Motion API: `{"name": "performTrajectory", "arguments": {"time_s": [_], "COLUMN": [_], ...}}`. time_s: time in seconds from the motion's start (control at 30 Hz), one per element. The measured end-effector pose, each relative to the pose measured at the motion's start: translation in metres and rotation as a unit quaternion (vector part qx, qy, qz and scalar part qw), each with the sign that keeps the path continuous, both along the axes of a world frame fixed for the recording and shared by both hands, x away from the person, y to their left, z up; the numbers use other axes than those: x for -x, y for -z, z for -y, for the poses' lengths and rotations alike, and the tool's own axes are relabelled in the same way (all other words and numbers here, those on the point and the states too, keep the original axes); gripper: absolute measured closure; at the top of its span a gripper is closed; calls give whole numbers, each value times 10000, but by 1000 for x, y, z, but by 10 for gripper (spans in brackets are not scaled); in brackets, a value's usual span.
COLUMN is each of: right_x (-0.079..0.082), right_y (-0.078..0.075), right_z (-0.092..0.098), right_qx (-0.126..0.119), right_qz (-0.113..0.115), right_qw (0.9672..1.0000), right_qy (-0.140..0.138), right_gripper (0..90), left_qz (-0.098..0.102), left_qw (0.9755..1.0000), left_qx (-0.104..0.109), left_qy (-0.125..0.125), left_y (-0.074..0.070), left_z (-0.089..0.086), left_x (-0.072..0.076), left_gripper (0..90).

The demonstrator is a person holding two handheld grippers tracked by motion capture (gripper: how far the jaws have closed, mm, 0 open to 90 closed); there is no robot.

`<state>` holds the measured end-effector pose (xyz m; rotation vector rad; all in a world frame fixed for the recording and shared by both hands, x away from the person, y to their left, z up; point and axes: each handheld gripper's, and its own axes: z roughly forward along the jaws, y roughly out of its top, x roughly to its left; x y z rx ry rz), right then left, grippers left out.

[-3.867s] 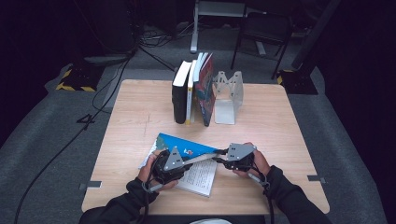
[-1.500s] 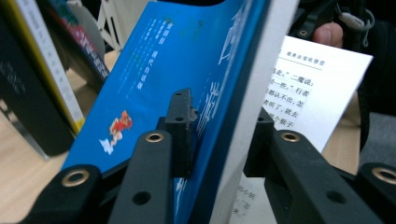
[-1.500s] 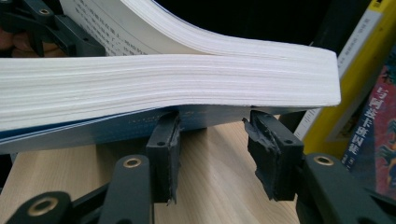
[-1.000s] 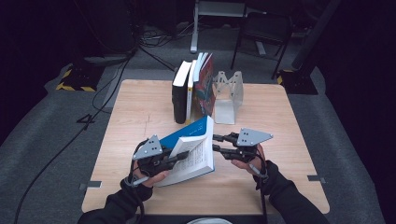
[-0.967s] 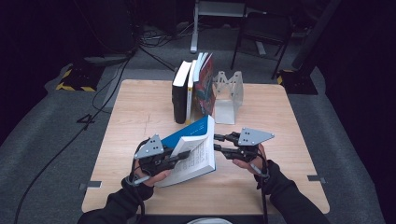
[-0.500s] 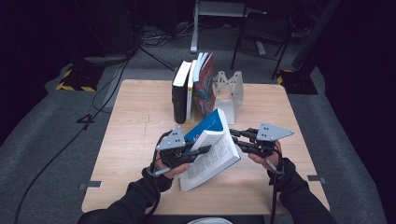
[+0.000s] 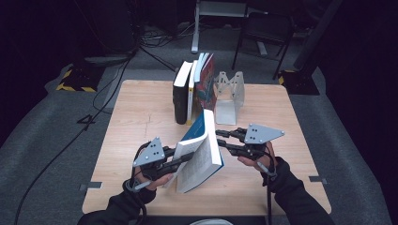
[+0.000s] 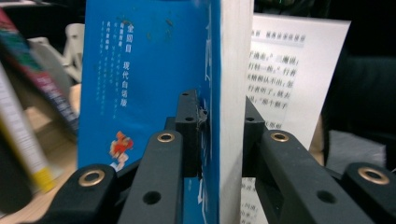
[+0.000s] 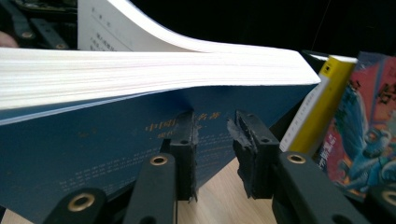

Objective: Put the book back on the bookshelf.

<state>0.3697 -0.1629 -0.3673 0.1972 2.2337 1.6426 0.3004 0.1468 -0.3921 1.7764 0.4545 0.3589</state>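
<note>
Blue book (image 7: 201, 150) now stands more upright, nearer the shelved books (image 7: 192, 89).

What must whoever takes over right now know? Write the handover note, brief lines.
Left gripper: shut on the blue book, clamping cover and page block.
Right gripper: jaws just been opening, tips at the book's cover, nothing between them.
Book: raised on edge, tilted, partly fanned open, mid-table.
Standing books lean by the white bookend at the far edge.
Left: probably close the book and stand it in that row.
</note>
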Motion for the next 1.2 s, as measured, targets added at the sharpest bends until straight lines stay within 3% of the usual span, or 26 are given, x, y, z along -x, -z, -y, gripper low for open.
{"name": "performTrajectory", "arguments": {"time_s": [0.23, 0.33, 0.43, 0.47, 0.57, 0.6, 0.63, 0.73, 0.77, 0.83, 1.0, 1.07, 1.2], "right_x": [5, 8, 8, 6, 3, 1, -1, -3, -3, -2, 2, 2, 3], "right_y": [-7, -5, -2, 4, 11, 17, 21, 25, 27, 27, 27, 29, 30], "right_z": [-23, -31, -35, -40, -42, -44, -45, -45, -44, -44, -49, -49, -48], "right_qx": [103, 164, 283, 444, 528, 618, 623, 595, 503, 465, 508, 429, 357], "right_qz": [22, 4, -36, -123, -272, -343, -404, -468, -417, -414, -284, -355, -370], "right_qw": [9999, 9998, 9994, 9987, 9980, 9973, 9970, 9970, 9977, 9979, 9982, 9984, 9985], "right_qy": [-86, -150, -212, -209, -237, -222, -204, -177, -163, -183, -121, -134, -163], "right_gripper": [597, 557, 528, 504, 468, 458, 454, 444, 444, 445, 446, 445, 445], "left_qz": [-12, -134, -175, -156, -228, -228, -180, -220, -297, -356, -361, -397, -540], "left_qw": [9988, 9976, 9963, 9958, 9955, 9955, 9929, 9921, 9893, 9879, 9896, 9906, 9935], "left_qx": [-104, -424, -598, -678, -760, -760, -1088, -1140, -1285, -1338, -1224, -1159, -879], "left_qy": [-477, -537, -600, -599, -513, -513, -439, -473, -628, -693, -659, -611, -482], "left_y": [14, 26, 33, 37, 40, 40, 41, 42, 45, 48, 51, 51, 50], "left_z": [-15, -15, -14, -14, -13, -13, -14, -18, -19, -18, -14, -15, -17], "left_x": [19, 25, 29, 30, 27, 27, 23, 21, 17, 15, 11, 10, 5], "left_gripper": [664, 552, 539, 540, 548, 588, 621, 668, 680, 671, 589, 576, 672]}}
